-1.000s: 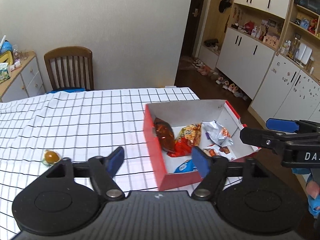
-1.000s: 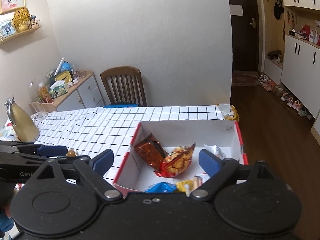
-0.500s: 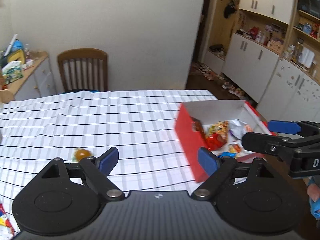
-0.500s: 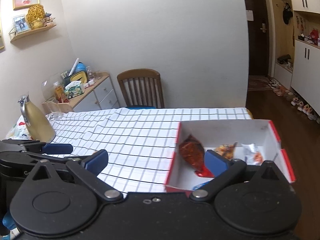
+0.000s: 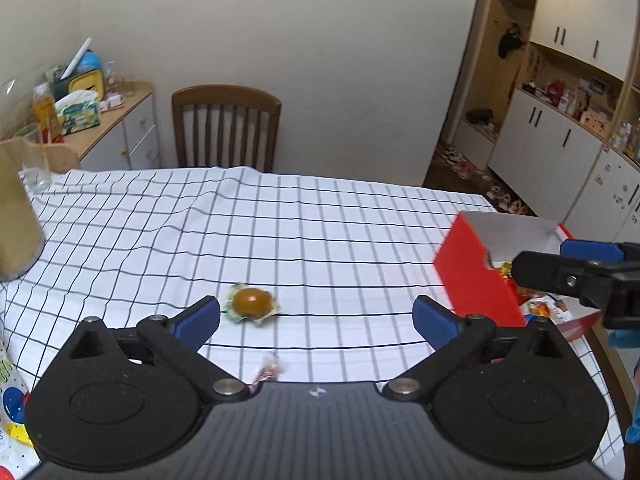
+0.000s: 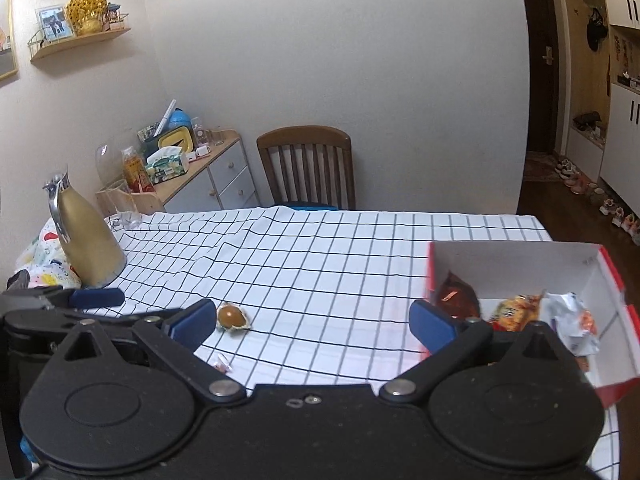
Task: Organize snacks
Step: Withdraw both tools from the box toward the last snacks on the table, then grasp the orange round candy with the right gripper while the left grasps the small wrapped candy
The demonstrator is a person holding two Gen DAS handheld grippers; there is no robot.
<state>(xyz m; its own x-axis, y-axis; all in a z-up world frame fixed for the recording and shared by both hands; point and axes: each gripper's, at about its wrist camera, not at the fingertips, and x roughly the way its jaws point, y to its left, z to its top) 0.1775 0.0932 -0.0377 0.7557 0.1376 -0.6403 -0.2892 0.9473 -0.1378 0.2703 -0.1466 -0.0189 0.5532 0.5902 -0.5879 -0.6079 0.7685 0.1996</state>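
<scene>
Hovering over the desk (image 5: 340, 216), which carries a white checked cloth, both grippers point down at it at a slant. The left gripper (image 5: 316, 316) has its blue-padded fingers (image 5: 198, 318) spread wide; they have just been opening and nothing sits between them. The right gripper (image 6: 312, 320) also has its fingers (image 6: 192, 322) spread wide, having just been opening, with only cloth showing in the gap.

A wrapped amber sweet (image 5: 251, 302) lies on the cloth just beside the left gripper's left finger, not touched. In the right wrist view the same sweet (image 6: 231, 317) lies just beside the right gripper's left finger. A small pink-and-white wrapped candy (image 5: 267, 372) lies nearer, at the edge of the left gripper's body; in the right wrist view it (image 6: 222, 361) is partly hidden.

The red box (image 6: 516, 256) with a white inside stands at the right end of the desk. Inside it are a dark red packet (image 6: 456, 298), an orange-yellow packet (image 6: 514, 312) and a silver packet (image 6: 572, 322). From the left wrist view the box (image 5: 474, 276) shows its red wall, with the right gripper's fingers reaching across in front of it.

A gold jug (image 6: 86, 240) stands at the left end of the desk. A wooden chair (image 6: 308, 168) stands behind the far edge.
</scene>
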